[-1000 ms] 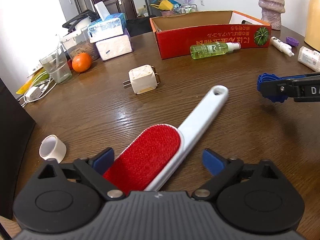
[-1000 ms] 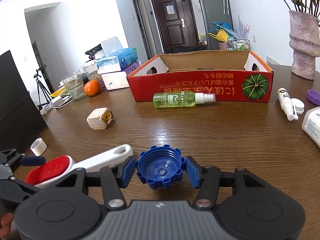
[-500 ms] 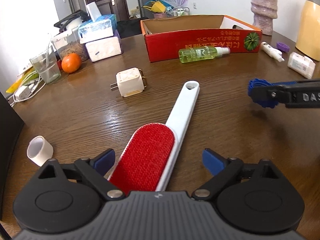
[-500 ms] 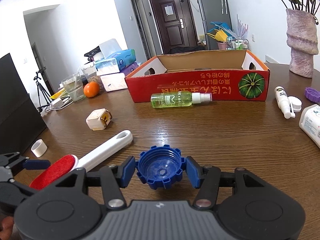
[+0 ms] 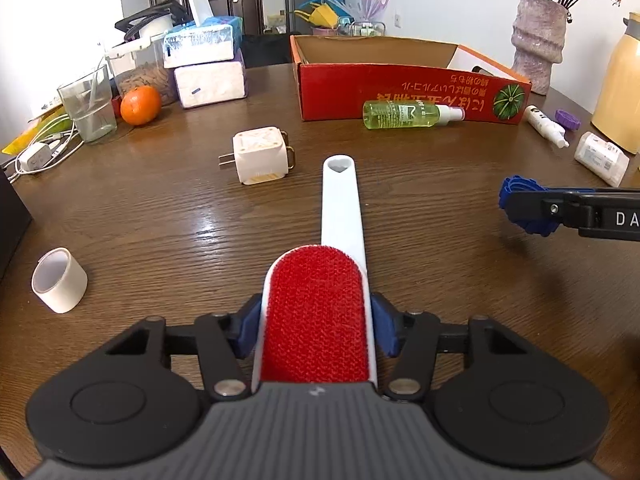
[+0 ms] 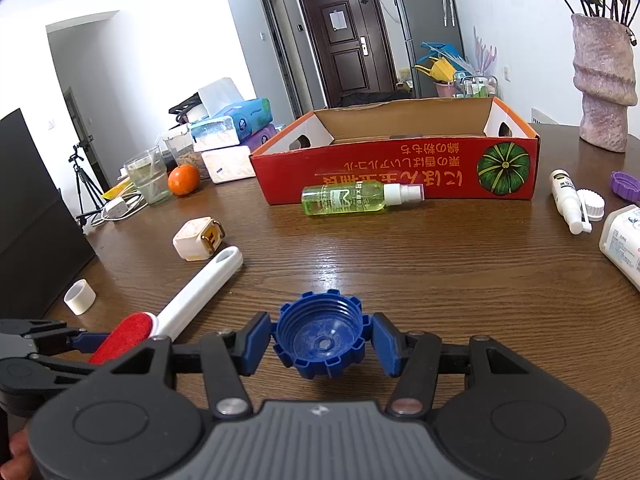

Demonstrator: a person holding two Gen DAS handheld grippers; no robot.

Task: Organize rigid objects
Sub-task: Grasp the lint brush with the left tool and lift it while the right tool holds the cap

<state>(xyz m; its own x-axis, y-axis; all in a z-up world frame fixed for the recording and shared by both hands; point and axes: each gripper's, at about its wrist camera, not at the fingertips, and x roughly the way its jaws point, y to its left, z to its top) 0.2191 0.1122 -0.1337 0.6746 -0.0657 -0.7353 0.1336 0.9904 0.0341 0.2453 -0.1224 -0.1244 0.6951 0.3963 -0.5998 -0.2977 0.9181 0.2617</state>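
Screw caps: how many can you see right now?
2. A blue cap sits in the right gripper; a purple cap lies at the table's far right. The box may hide more.

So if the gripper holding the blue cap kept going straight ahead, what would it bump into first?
Probably the table, since the right gripper, shut on the blue cap, tilts down. Beyond lies the green spray bottle.

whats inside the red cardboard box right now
Only bare brown inner walls of the red cardboard box show. Its floor is hidden behind the front wall in both views, so whether anything lies inside cannot be told.
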